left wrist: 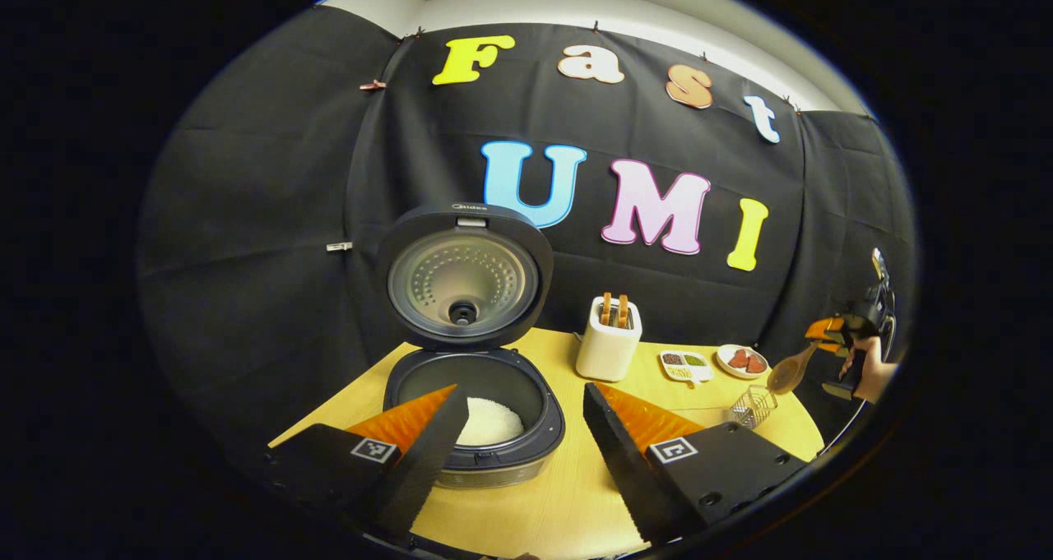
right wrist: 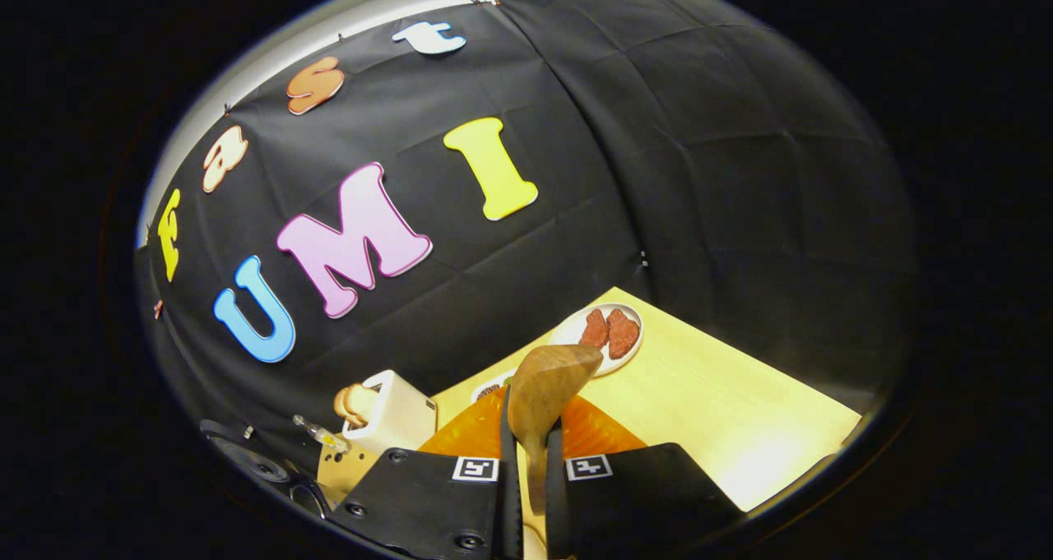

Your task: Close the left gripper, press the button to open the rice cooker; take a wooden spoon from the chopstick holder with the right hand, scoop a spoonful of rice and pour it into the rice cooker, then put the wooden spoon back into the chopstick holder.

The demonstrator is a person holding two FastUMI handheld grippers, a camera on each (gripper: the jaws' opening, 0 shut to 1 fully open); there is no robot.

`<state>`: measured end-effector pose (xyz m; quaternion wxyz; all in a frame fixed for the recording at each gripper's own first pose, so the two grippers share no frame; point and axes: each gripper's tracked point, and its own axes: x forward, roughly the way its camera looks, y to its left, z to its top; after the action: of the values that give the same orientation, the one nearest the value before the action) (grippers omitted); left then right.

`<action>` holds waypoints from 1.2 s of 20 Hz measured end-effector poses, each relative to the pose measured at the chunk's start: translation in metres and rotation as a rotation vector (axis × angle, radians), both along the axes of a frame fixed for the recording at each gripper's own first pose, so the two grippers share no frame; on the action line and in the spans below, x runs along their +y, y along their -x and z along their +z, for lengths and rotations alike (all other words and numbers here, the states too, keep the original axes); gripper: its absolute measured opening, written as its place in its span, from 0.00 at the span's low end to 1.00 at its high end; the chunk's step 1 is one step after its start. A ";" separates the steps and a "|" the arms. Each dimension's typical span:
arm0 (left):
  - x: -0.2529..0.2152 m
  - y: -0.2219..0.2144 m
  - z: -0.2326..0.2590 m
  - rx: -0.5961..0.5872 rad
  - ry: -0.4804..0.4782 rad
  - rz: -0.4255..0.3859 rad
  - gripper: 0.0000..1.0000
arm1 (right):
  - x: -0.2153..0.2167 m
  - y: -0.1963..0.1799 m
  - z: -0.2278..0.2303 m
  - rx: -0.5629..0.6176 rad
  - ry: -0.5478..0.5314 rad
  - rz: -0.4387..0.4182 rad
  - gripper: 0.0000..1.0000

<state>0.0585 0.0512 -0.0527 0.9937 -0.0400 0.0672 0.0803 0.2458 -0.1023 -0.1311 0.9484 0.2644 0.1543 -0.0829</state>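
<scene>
Right gripper (right wrist: 526,461): fingers clenched on the wooden spoon (right wrist: 547,383) handle, bowl projecting just past the tips. Beyond it, a plate (right wrist: 629,354) with red pieces.

Left gripper (left wrist: 518,428): fingers released, spread apart, grasping nothing. Just ahead of its left finger, the rice cooker (left wrist: 477,395) stands open, lid upright, white rice (left wrist: 494,420) inside. Far right, the wire chopstick holder (left wrist: 751,406) sits below the spoon.

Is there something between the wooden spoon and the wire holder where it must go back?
Nothing visible. The right gripper holds the wooden spoon just above the wire holder, with only air between.
</scene>
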 end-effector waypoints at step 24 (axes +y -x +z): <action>0.042 -0.081 0.182 -0.270 -0.220 0.096 0.95 | -0.001 0.047 -0.059 0.120 0.161 0.031 0.99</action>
<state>0.1400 0.0936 0.1298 0.9871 0.0554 -0.0779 0.1283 0.1991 -0.1034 -0.1901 0.9567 0.1795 0.2079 -0.0962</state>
